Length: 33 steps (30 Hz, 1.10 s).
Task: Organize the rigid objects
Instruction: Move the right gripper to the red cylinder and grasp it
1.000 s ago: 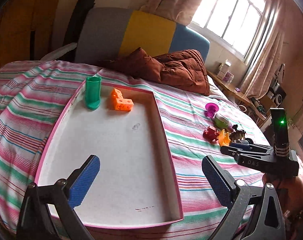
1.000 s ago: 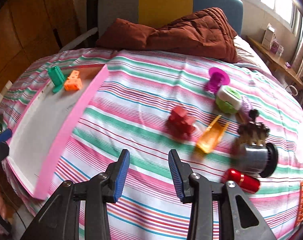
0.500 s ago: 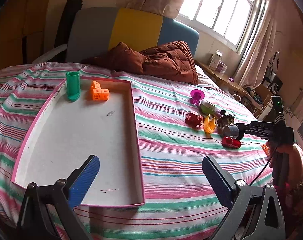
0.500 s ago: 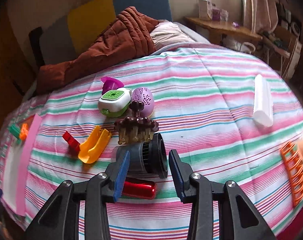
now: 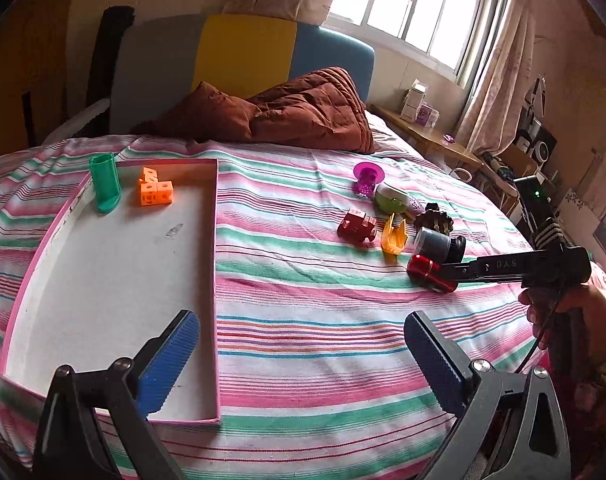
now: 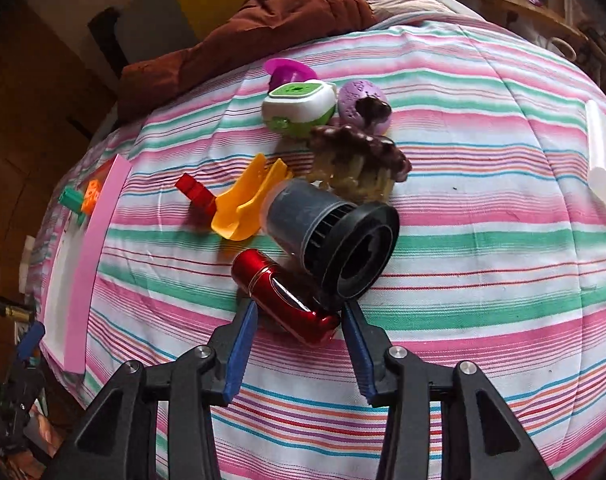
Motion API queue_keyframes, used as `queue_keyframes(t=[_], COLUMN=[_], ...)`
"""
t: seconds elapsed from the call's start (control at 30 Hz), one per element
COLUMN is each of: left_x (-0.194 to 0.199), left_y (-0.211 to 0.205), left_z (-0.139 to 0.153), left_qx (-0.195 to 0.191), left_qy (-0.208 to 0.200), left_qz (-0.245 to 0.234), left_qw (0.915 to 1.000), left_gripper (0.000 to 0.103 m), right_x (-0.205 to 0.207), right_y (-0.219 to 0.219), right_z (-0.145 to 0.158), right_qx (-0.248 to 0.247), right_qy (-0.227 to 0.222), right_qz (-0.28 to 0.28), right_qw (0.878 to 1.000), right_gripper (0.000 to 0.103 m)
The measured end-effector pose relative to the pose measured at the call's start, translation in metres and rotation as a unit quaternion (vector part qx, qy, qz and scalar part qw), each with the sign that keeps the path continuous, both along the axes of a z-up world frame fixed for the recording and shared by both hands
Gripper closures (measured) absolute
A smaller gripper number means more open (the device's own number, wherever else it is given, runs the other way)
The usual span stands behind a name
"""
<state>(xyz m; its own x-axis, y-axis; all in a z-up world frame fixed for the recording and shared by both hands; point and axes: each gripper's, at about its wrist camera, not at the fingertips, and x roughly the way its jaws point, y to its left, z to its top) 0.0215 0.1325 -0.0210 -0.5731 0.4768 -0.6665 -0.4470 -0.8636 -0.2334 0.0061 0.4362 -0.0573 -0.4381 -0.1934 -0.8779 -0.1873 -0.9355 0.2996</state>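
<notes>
A shiny red cylinder [image 6: 279,292] lies on the striped bedspread, and my right gripper [image 6: 299,316] straddles its near end. The jaws are opening and the pads stand just off the cylinder. From the left wrist, the right gripper [image 5: 443,274] reaches in from the right to the red cylinder [image 5: 423,270]. Behind it lie a grey canister with a black flange [image 6: 303,216], a yellow scoop [image 6: 243,208] and a red block [image 6: 195,194]. My left gripper [image 5: 299,340] hangs open and empty over the near corner of the pink-rimmed tray [image 5: 215,240].
The tray holds a green tube [image 5: 105,184] and orange cubes [image 5: 155,192] at its far end. A brown hair claw [image 6: 359,152], a green-white case [image 6: 299,108], a purple egg [image 6: 359,100] and a magenta cup [image 6: 283,72] lie beyond. A white tube [image 6: 601,160] lies far right.
My right gripper has swung over to the toy cluster and come down around the red cylinder, with its jaws now wider. My left gripper has drifted right, off the tray's middle.
</notes>
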Motion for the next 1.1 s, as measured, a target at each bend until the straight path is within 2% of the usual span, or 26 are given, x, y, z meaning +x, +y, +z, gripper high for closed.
queue_keyframes(t=[0.2,0.4,0.6,0.67,0.8,1.0,1.1], left_x=[-0.007,-0.011,-0.022,-0.027,-0.038,-0.063,-0.083], left_y=[0.008,0.025,0.029,0.032,0.047,0.087,0.108], left_z=[-0.007,0.001,0.006,0.005,0.003,0.0,-0.003], left_qx=[-0.013,-0.021,-0.02,-0.023,-0.051,-0.082,-0.084], left_qy=[-0.026,-0.017,-0.015,-0.023,-0.025,-0.025,-0.031], left_qz=[-0.007,-0.018,0.004,0.007,0.014,-0.005,-0.009], left_qw=[0.9996,0.9995,0.9997,0.9994,0.9983,0.9963,0.9959], left_gripper=[0.0,0.0,0.0,0.0,0.0,0.0,0.0], right_x=[-0.01,-0.017,-0.023,-0.03,-0.034,-0.03,-0.026], right_y=[-0.02,-0.047,-0.06,-0.06,-0.063,-0.048,-0.038], right_z=[0.0,-0.005,0.008,0.004,-0.001,-0.001,-0.002], right_qx=[0.038,0.066,0.095,0.097,0.13,0.103,0.095], right_qy=[0.012,0.015,0.061,0.052,0.038,0.017,0.004], right_qz=[0.036,0.082,0.095,0.092,0.091,0.07,0.056], right_qw=[0.999,0.994,0.989,0.99,0.987,0.992,0.994], right_gripper=[0.058,0.061,0.061,0.062,0.078,0.078,0.078])
